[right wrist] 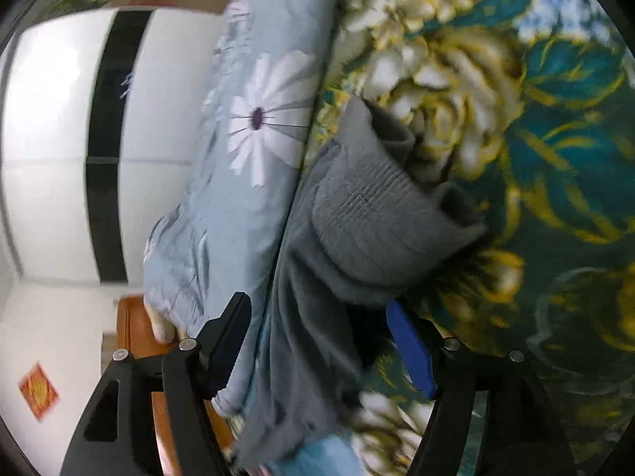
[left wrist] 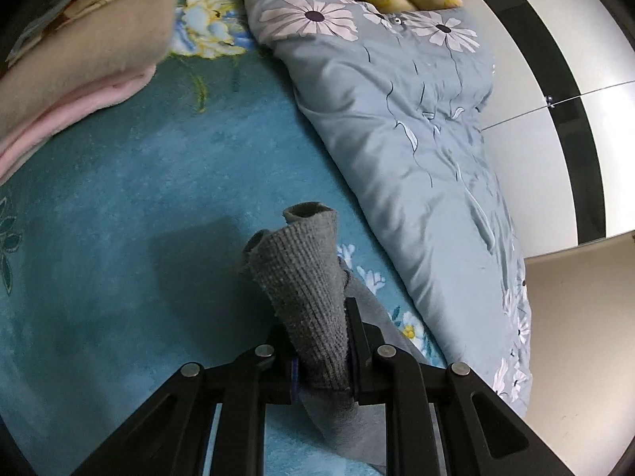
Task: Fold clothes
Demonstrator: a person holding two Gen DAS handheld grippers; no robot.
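Your left gripper [left wrist: 323,357] is clamped on the grey garment [left wrist: 305,289] beside the quilt [left wrist: 397,119], right gripper [right wrist: 329,341] spread apart: mid-fold, next lay it flat

No lettering can be read; the red-gold wall decoration [right wrist: 38,390] is too blurred.
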